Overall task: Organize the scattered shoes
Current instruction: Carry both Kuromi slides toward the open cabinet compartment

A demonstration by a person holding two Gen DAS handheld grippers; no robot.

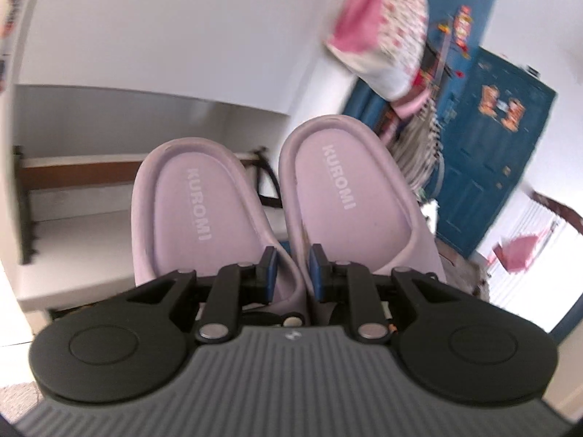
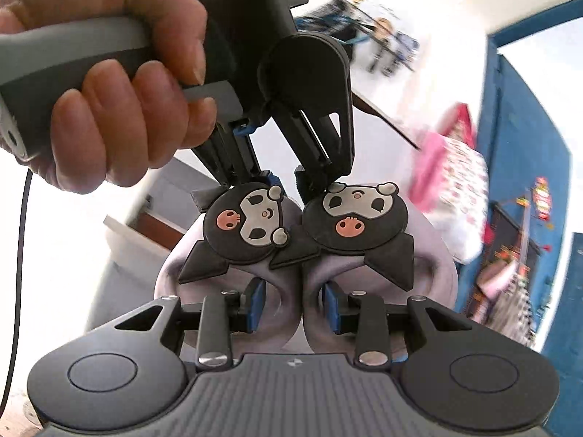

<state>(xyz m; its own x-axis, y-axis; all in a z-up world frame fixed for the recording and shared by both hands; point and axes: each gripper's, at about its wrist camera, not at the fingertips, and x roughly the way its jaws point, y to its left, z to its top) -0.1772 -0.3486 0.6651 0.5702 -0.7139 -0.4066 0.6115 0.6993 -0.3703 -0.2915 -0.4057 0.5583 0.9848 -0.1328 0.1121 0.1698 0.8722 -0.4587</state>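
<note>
Two lilac slippers lie side by side, held up in the air between both grippers. In the left wrist view their footbeds face me, the left slipper (image 1: 189,211) and the right slipper (image 1: 339,189), each printed KUROMI. My left gripper (image 1: 293,269) is shut on their two touching inner walls. In the right wrist view the straps show, each with a black cartoon-face charm (image 2: 247,218) (image 2: 357,215). My right gripper (image 2: 293,304) is shut on the adjoining inner edges of the straps. The left gripper (image 2: 286,182) comes in from the far end, held by a hand (image 2: 120,109).
A white shelf unit with a brown board (image 1: 73,174) stands behind the slippers on the left. A blue door (image 1: 492,167) with stickers is at the right. Pink patterned fabric (image 1: 379,29) hangs beside it. A black cable (image 2: 20,255) trails from the left gripper's handle.
</note>
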